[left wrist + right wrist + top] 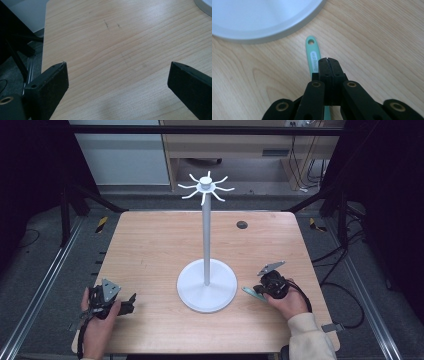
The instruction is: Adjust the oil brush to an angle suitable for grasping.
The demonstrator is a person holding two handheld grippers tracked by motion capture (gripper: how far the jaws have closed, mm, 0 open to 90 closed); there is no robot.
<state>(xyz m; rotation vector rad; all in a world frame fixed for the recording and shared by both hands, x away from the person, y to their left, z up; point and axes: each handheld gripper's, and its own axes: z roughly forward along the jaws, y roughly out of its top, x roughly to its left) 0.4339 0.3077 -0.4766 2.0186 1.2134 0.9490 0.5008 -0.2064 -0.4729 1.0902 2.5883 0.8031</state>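
A white hook stand [206, 240] rises from a round base [192, 292] at the table's middle, with curved hooks around its top. A mint-green utensil handle [313, 53] with a hanging hole lies flat on the wood just beside that base [262, 20]; it shows as a teal sliver [251, 293] in the high view. My right gripper [327, 60] is directly over the handle with its jaws pressed together and no gap; the handle runs under them. My left gripper [117, 75] is wide open over bare wood near the table's front left corner [131, 303].
The wooden table [150, 245] has a small dark round cap [242, 224] at its far right. Its left edge [45, 50] drops to dark floor and frame rails. A sliver of the stand's base [206, 5] lies to the left gripper's far right.
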